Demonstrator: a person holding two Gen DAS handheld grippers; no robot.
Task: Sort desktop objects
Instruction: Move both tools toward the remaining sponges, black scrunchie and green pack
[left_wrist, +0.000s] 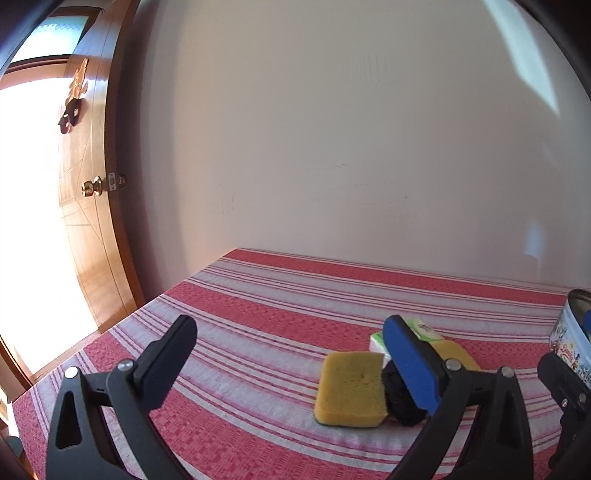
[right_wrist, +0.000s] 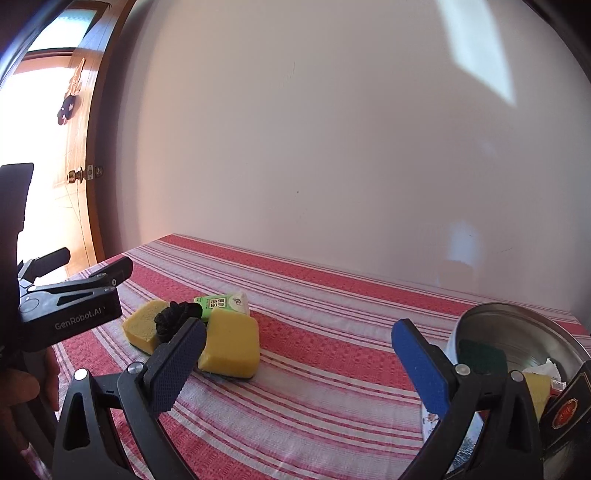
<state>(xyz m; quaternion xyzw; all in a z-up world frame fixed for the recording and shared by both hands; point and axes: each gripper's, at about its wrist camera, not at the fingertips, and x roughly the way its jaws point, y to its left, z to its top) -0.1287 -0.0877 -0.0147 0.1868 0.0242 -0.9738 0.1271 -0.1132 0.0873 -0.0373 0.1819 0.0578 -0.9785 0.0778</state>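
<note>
The left claw (left_wrist: 291, 354) is spread wide and holds nothing, hovering above the striped table (left_wrist: 258, 295). A yellow sponge (left_wrist: 351, 389) lies ahead, toward its blue-padded finger, touching a black scrubber (left_wrist: 400, 402). Behind these sit a green tissue pack (left_wrist: 421, 328) and a second sponge (left_wrist: 456, 354), all bunched together.

The right claw (right_wrist: 299, 343) is also wide and empty. The same cluster, sponge (right_wrist: 231, 349), scrubber (right_wrist: 173, 319), tissue pack (right_wrist: 221, 302) and far sponge (right_wrist: 144, 328), sits just past its left finger. A metal tin (right_wrist: 517, 328) stands beside its right finger, with a green pad, a yellow sponge and some paper inside. A hand (right_wrist: 22, 391) grips the left tool's handle.
</note>
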